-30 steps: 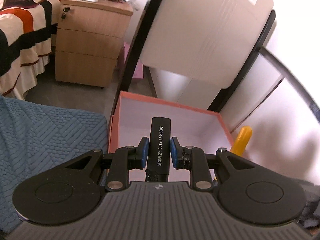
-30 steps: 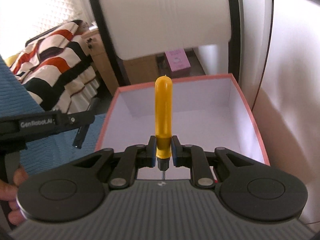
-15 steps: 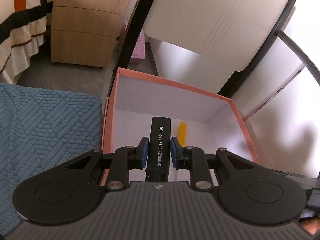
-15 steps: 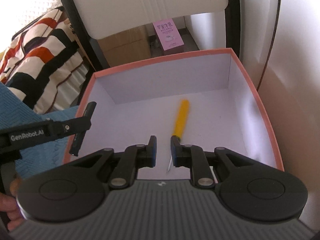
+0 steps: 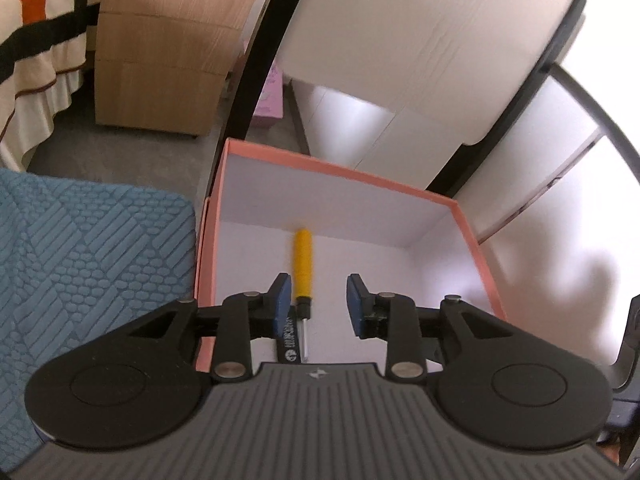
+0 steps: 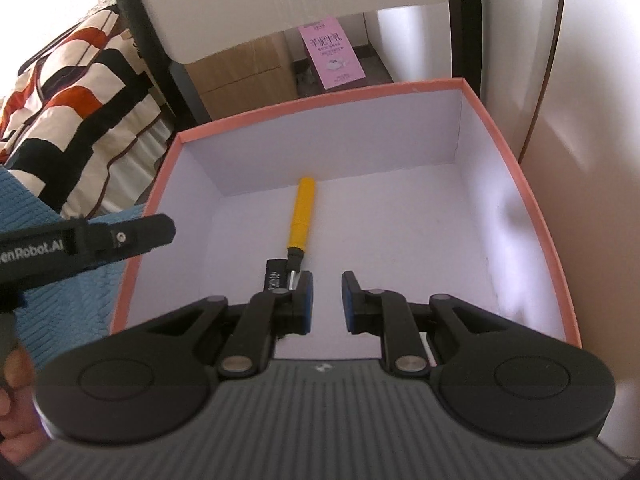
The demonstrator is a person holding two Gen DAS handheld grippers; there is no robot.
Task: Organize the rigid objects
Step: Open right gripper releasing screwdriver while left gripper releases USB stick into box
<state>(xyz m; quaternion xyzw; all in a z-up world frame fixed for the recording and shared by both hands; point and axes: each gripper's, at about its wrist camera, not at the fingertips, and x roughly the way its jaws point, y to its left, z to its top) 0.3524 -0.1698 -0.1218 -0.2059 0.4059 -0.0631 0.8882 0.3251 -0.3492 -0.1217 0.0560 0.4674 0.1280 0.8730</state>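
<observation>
Both tools now lie in the pink box [image 5: 340, 170], which has a white inside. The yellow-handled screwdriver [image 5: 303, 264] lies flat on the box floor, with its handle toward the far wall and its thin metal tip toward the cameras. The black bar [image 5: 290, 340] with white print lies right beside the tip, partly hidden behind a finger in both views.

The left gripper [image 5: 316, 300] hangs over the near left part of the box. Its jaws have just been opening. They stand wide apart and nothing is pinched between the blue pads. The right gripper [image 6: 327, 300] hangs over the near middle of the box. Its jaws are only a little apart and they hold nothing.

A blue quilted mat [image 5: 92, 260] lies just left of the box. Behind the box stands a white chair back [image 5: 420, 32] on a black frame. Farther off are a wooden drawer cabinet [image 5: 160, 60], a striped bedcover [image 5: 32, 40] and a pink carton [image 6: 332, 56] on the floor.
</observation>
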